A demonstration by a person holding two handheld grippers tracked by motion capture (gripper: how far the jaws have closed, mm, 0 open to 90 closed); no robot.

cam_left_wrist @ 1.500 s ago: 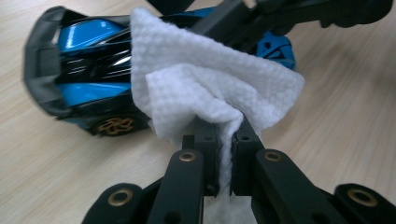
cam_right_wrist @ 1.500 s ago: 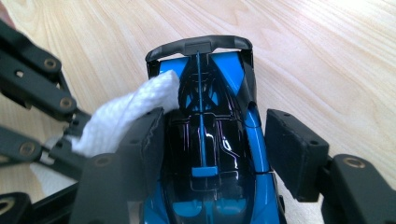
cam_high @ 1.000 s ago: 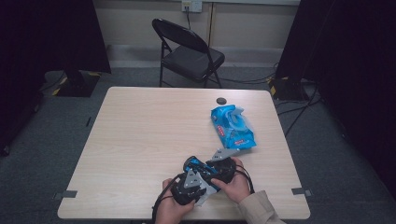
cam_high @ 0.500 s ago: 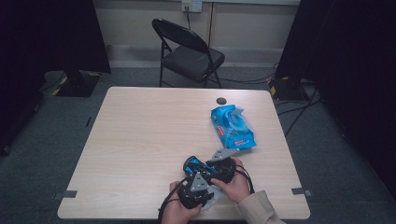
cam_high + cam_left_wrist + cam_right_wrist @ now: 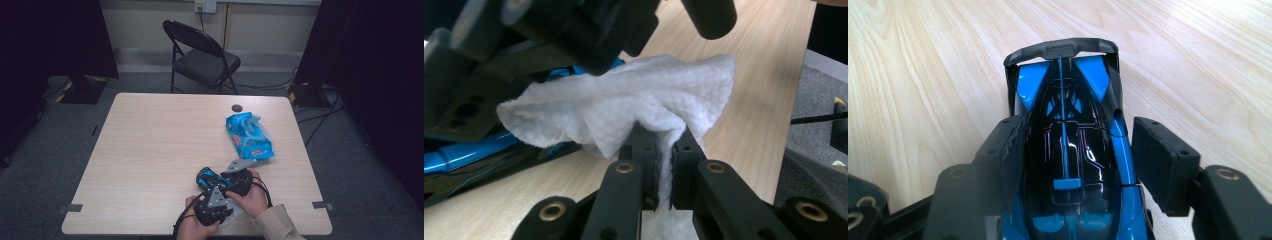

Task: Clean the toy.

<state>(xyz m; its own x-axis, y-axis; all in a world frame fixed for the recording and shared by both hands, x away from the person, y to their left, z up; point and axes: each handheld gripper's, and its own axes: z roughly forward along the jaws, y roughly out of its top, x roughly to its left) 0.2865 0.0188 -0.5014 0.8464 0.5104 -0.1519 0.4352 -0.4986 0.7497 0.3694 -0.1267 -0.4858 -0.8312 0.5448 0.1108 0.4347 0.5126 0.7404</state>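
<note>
A blue and black toy race car (image 5: 1070, 165) sits between the jaws of my right gripper (image 5: 1080, 132), which is shut on its body; the rear wing points away over the wood. In the high view the car (image 5: 206, 176) sticks out to the left of my right gripper (image 5: 235, 182), near the table's front edge. My left gripper (image 5: 663, 145) is shut on a crumpled white wipe (image 5: 639, 100), which is pressed up against the car's blue side (image 5: 464, 152). From above, my left gripper (image 5: 212, 205) lies just in front of the right one, with a bit of wipe (image 5: 233, 215) showing.
A blue packet of wipes (image 5: 248, 136) lies on the table (image 5: 150, 150) at the right, its flap open. A small dark round object (image 5: 236, 107) rests near the far edge. A black folding chair (image 5: 205, 57) stands beyond the table.
My left gripper has swung in from the left with the wipe and now sits tight against the right gripper and the car. The right gripper has hardly moved.
</note>
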